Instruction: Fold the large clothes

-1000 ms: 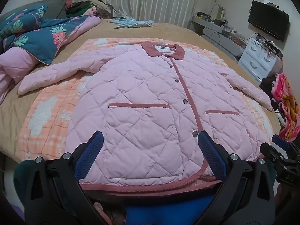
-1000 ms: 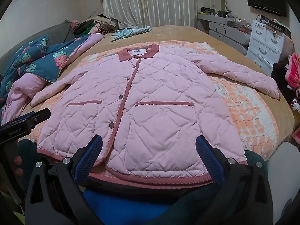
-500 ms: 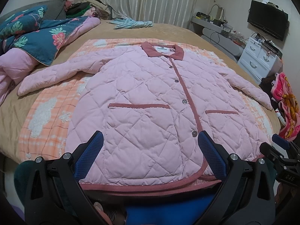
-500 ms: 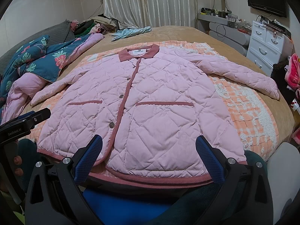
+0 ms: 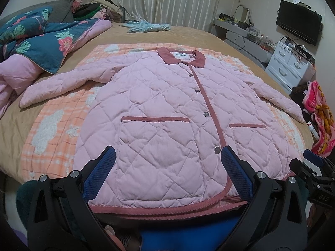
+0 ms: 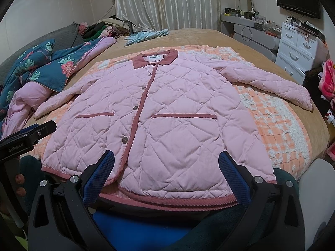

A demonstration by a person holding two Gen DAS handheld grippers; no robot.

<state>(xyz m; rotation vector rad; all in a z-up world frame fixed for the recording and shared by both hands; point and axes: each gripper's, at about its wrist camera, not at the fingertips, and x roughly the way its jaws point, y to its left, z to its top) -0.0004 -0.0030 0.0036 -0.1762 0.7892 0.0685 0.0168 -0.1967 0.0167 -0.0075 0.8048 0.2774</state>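
Note:
A pink quilted jacket (image 5: pixel 167 113) with dark-pink trim and collar lies flat, buttoned, face up on an orange checked blanket (image 5: pixel 52 125) on the bed, sleeves spread out to both sides. It also shows in the right wrist view (image 6: pixel 167 113). My left gripper (image 5: pixel 167 163) is open and empty, hovering above the jacket's hem left of the button line. My right gripper (image 6: pixel 165 165) is open and empty above the hem on the jacket's right half. The left gripper's body shows at the left edge of the right wrist view (image 6: pixel 25 140).
A floral blue quilt (image 5: pixel 41 41) and pink bedding (image 5: pixel 12 73) lie at the bed's left. A light-blue garment (image 5: pixel 146 26) lies at the far end by the curtains. White drawers (image 5: pixel 291 64), a TV (image 5: pixel 298 28) and a pink cartoon towel (image 5: pixel 320 113) are at the right.
Both grippers have drifted very slightly; the jacket has not moved and both grippers stay open.

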